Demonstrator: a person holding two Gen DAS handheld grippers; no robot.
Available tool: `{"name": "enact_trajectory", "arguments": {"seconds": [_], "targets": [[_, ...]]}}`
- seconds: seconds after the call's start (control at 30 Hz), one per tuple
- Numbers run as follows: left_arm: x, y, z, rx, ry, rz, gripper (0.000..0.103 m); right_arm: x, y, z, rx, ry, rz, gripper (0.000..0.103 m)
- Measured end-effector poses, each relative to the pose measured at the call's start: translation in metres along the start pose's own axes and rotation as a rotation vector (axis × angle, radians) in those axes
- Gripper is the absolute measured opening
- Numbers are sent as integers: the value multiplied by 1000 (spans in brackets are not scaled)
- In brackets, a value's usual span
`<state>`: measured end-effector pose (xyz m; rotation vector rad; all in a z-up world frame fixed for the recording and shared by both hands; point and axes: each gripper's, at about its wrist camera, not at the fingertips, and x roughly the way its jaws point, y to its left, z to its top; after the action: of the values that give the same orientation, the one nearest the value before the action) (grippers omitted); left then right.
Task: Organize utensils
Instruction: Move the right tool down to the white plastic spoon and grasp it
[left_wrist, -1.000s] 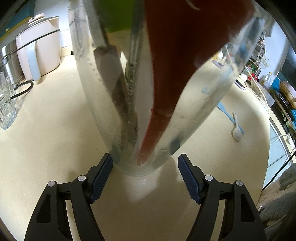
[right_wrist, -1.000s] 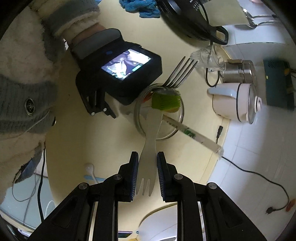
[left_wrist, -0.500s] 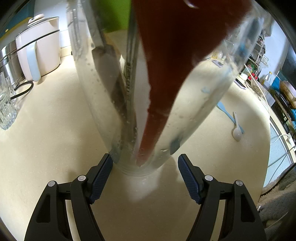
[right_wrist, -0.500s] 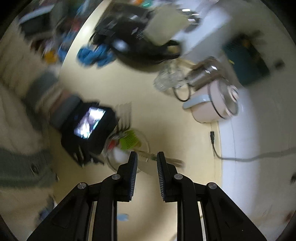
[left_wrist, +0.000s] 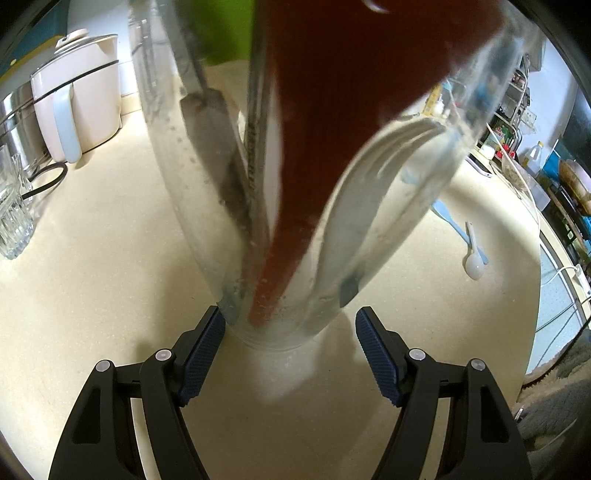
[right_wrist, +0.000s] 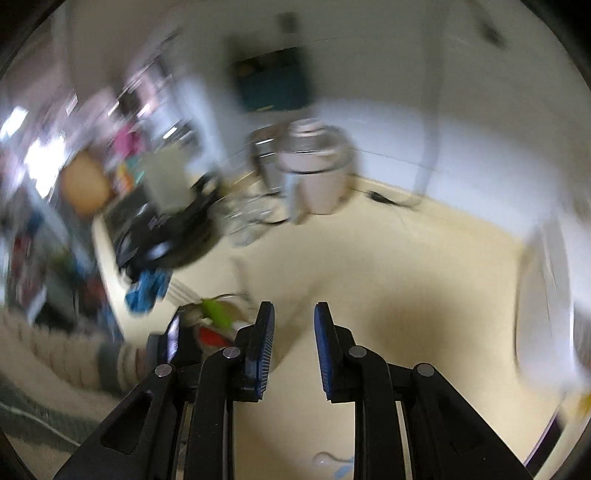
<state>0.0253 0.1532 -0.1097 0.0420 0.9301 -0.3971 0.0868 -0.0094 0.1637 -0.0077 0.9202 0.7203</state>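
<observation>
Glass (left_wrist: 369, 288) with utensils stands on the counter (left_wrist: 92, 266), its top cropped. Left gripper (left_wrist: 290, 350) wide open around its base. Right gripper (right_wrist: 294, 347) slightly open, empty; blurred view.

The left hand-held gripper (left_wrist: 290, 345) points steeply downward, its jaws spread wide with both blue pads (left_wrist: 202, 350) clear of contact. The right hand-held gripper (right_wrist: 294, 350) also tilts downward, jaws parted by a narrow gap with nothing between them. In the right wrist view, a sleeve (right_wrist: 48, 354) reaches in from about 8 o'clock, ending at the left hand-held gripper's body.
</observation>
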Motion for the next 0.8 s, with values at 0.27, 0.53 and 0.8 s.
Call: {"name": "enact_trajectory", "arguments": {"seconds": [0.27,0.53,0.8], "targets": [[-1,-1,-1,8,4,8,76,22,-84,-84,367,107,-199,23],[-1,-3,-3,11,5,14,76,65,-84,-151,408,280,-207,23],[-1,-4,-3,11,5,13,76,93,-26,-167,-107,453,-264,23]]}}
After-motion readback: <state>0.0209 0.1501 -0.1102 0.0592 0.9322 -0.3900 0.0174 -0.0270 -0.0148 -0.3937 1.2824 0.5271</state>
